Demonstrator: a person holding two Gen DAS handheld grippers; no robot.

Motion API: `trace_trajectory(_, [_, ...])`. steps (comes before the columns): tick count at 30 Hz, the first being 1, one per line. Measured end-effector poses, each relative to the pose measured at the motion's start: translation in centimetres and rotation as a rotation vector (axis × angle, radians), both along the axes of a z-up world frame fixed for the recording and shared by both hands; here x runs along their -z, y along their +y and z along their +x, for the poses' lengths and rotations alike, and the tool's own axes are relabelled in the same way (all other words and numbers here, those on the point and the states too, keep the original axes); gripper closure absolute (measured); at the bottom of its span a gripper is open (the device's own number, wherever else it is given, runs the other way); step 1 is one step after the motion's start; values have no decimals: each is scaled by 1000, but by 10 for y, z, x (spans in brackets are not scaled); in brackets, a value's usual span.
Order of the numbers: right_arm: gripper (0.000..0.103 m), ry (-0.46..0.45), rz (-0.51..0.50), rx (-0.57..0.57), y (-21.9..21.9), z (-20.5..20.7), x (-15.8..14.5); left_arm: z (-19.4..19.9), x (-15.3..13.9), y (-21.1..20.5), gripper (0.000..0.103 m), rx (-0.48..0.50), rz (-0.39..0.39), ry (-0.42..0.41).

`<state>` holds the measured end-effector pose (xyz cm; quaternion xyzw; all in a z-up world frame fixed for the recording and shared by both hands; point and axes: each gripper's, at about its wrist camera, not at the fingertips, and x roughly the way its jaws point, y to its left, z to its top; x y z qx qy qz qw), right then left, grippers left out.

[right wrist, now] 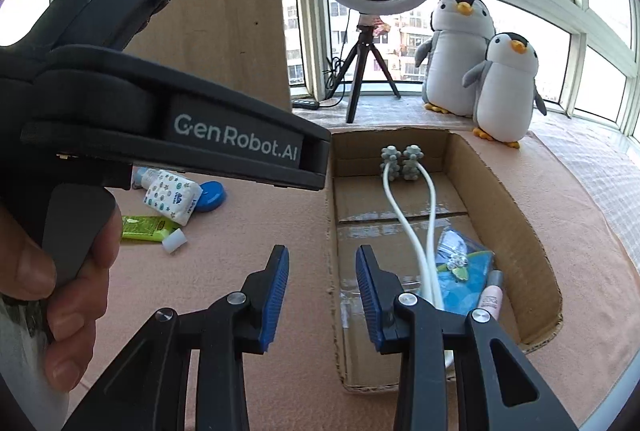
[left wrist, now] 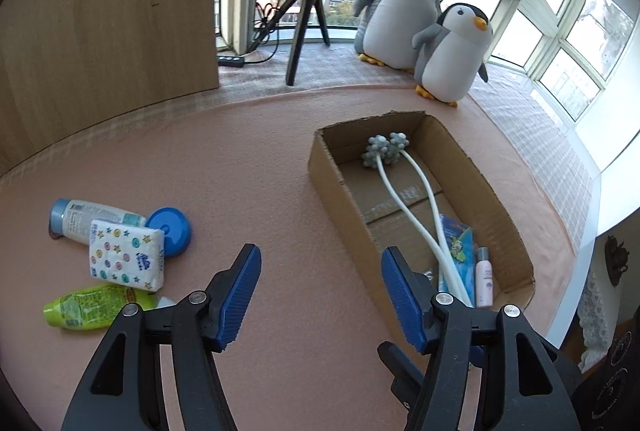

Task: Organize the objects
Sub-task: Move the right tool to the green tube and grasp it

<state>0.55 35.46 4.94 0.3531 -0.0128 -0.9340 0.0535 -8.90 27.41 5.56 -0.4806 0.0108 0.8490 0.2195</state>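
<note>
Now, over on the left of the pink mat (left wrist: 260, 167) lies the loose pile: a white tube with a pale blue cap (left wrist: 86, 219), a patterned tissue pack (left wrist: 127, 258) lying across it, a round blue lid (left wrist: 170, 231) just beside that, and a green tube (left wrist: 98, 307) nearest us. A hand (right wrist: 60, 295) grips the left gripper (left wrist: 320, 295), which hangs over bare mat between pile and box, fingers spread wide, nothing between them. Moving right, the right gripper (right wrist: 322, 295) hovers at the box's near left wall, its blue pads apart and empty too. Then the cardboard box (left wrist: 496, 207) itself: a white two-armed massager with knobbly grey heads (left wrist: 386, 151) runs along its floor, a blue card packet (left wrist: 456, 243) and a small pink bottle (left wrist: 484, 281) sit at the near end. Beyond, a ring light tripod (left wrist: 306, 23) and two plush penguins (left wrist: 452, 55) by the window.
</note>
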Motion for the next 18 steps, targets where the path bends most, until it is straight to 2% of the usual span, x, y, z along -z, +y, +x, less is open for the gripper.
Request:
trace_trajectory(6, [70, -109, 2, -218, -69, -25, 26, 2, 9, -113, 37, -206, -3, -8])
trace_trajectory(8, [65, -131, 29, -320, -103, -34, 37, 8, 17, -158, 36, -288, -2, -27])
trace_trajectory(10, [57, -128, 80, -433, -135, -35, 47, 18, 26, -204, 36, -369, 0, -53])
trace_trajectory(14, [48, -90, 239, -623, -186, -41, 63, 48, 45, -285, 36, -528, 3, -89])
trace_trajectory(16, [39, -77, 318, -694, -204, -50, 69, 63, 53, -316, 36, -597, 26, -106])
trace_trajectory(18, [39, -55, 375, -738, -216, -59, 72, 78, 61, -340, 36, -645, 48, -126])
